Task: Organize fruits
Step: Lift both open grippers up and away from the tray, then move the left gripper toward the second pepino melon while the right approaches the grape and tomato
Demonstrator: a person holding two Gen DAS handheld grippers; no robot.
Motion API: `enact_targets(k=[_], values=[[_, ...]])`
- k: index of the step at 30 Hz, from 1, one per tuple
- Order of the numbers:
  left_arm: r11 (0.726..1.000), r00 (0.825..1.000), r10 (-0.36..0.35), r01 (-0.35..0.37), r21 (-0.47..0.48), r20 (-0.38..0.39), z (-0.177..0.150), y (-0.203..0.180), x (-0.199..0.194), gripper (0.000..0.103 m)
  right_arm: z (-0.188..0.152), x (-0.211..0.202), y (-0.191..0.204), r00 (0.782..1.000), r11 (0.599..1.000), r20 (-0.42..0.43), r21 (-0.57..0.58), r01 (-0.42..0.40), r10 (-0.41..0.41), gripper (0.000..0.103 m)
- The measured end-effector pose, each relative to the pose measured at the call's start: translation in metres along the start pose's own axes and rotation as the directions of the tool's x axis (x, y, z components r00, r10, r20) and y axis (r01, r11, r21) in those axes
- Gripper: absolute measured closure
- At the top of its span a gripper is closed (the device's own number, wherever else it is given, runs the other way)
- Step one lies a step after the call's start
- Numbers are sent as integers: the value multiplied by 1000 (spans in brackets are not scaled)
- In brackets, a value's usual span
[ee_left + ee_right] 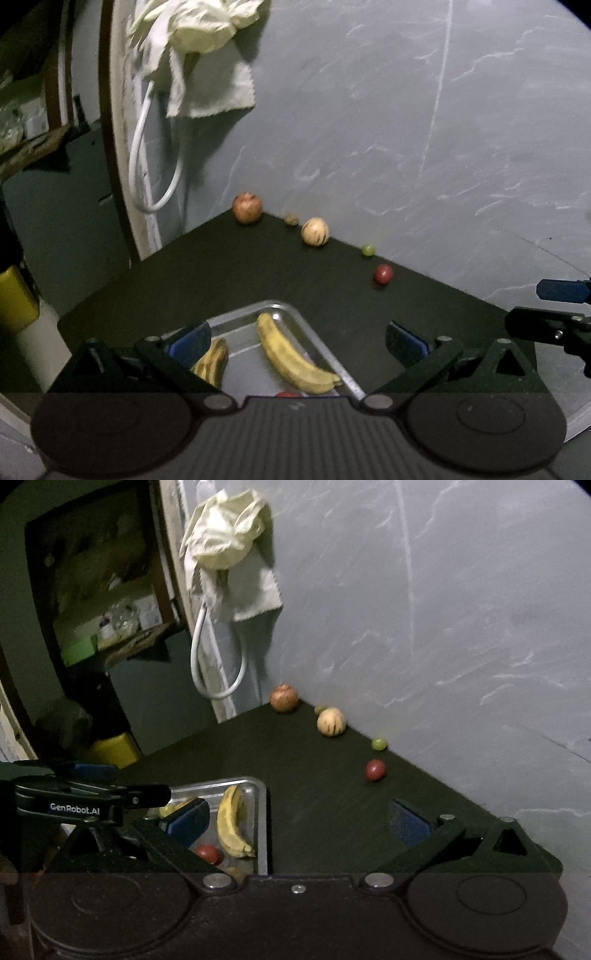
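Observation:
A metal tray [325, 343] [260, 812] on the dark table holds a yellow banana [291, 360] [231, 821], a second banana [213, 363] and a small red fruit [207, 853]. Along the wall lie a red apple [246, 207] [283, 698], a striped pale fruit [315, 231] [331, 722], a small brown fruit [291, 219], a green fruit [368, 250] [379, 744] and a red fruit [383, 273] [375, 770]. My left gripper [297, 341] is open and empty above the tray. My right gripper [299, 821] is open and empty over the table, right of the tray.
A grey marbled wall [406, 129] borders the table's far side. A pale cloth [199, 33] and white cable [147, 166] hang at the corner. A yellow object [16, 299] stands beyond the table's left edge.

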State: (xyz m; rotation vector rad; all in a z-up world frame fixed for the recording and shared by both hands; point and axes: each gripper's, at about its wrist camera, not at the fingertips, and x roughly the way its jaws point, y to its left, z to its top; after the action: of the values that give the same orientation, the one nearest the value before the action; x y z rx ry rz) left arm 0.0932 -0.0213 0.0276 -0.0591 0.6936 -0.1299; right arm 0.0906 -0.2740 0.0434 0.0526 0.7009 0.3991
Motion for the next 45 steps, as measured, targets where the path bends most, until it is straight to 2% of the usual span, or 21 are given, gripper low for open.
enact_targets(k=[11, 20, 34, 45], values=[[998, 999, 9, -10, 54, 34, 12, -19, -15, 0, -2, -32, -22, 997, 998, 71, 60, 19, -23, 1], [997, 1000, -14, 13, 70, 19, 19, -18, 3, 0, -2, -32, -27, 996, 996, 76, 87, 37, -44, 1], [993, 997, -68, 71, 95, -32, 46, 9, 70, 0, 14, 16, -26, 991, 983, 19, 131, 125, -129, 1], [980, 988, -133, 142, 138, -73, 86, 29, 162, 0, 38, 82, -29, 980, 967, -54, 160, 200, -194, 1]])
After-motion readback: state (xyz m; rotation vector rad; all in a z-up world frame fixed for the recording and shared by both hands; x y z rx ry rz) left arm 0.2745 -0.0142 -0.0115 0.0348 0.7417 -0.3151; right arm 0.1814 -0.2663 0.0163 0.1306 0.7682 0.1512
